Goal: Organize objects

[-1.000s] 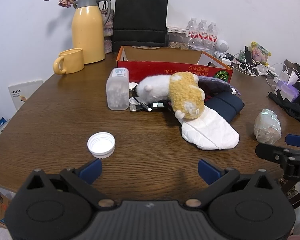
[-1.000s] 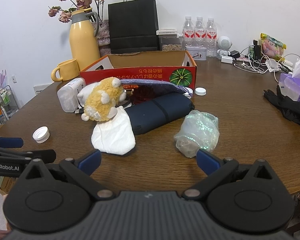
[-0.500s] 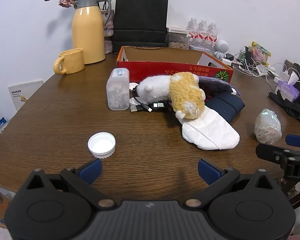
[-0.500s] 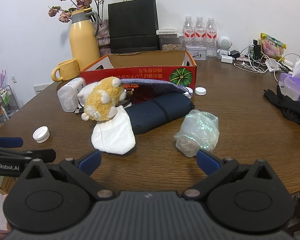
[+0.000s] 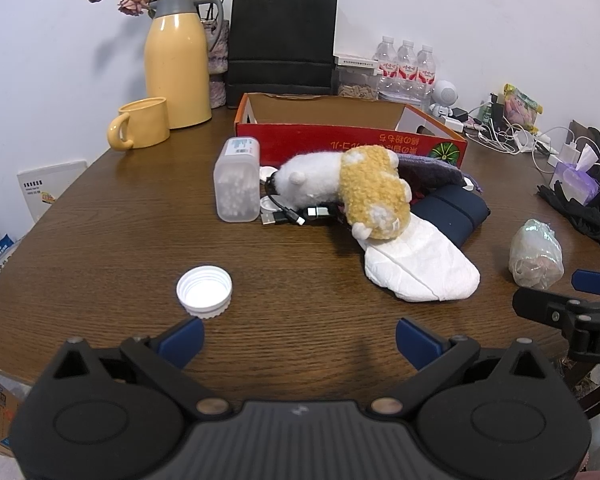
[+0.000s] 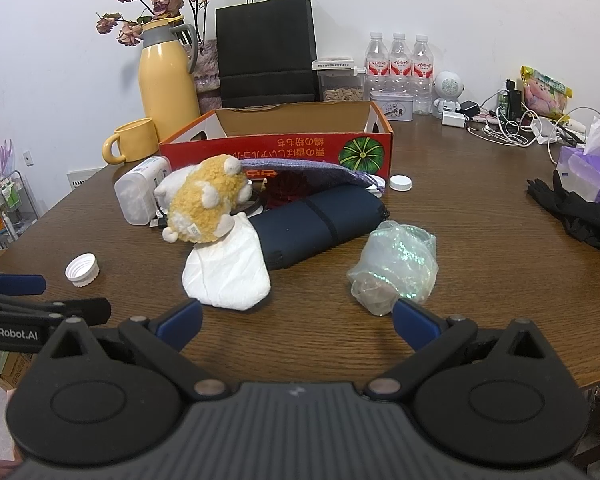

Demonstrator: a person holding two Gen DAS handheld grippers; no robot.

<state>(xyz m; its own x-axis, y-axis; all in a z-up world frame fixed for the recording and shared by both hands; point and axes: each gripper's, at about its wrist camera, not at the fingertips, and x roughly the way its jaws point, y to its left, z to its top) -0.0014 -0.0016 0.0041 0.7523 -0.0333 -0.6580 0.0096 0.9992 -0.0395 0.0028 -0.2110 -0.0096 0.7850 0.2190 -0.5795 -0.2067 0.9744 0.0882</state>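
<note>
A pile lies before an open red cardboard box [image 5: 352, 145] [image 6: 276, 151]: a white and yellow plush toy [image 5: 352, 188] [image 6: 204, 200], a clear box of cotton swabs [image 5: 238, 180] [image 6: 140, 188], a white folded pad [image 5: 420, 264] [image 6: 228, 268], a dark blue pouch [image 5: 452, 212] [image 6: 320, 224], a black cable [image 5: 288, 214] and a purple cloth bag [image 6: 300, 170]. A white cap [image 5: 204, 291] [image 6: 82, 269] lies just ahead of my left gripper [image 5: 298, 340], which is open and empty. My right gripper [image 6: 298, 322] is open and empty; a crumpled clear plastic bag [image 6: 396, 264] [image 5: 536, 254] sits by its right finger.
A yellow thermos [image 5: 178, 60], yellow mug [image 5: 142, 123], black paper bag [image 5: 282, 44], water bottles [image 6: 398, 68] and a small white robot toy [image 6: 450, 92] stand at the back. Cables [image 6: 512, 128], a tissue pack [image 6: 588, 164] and black gloves [image 6: 580, 212] lie right. A second white cap [image 6: 400, 183] lies by the box.
</note>
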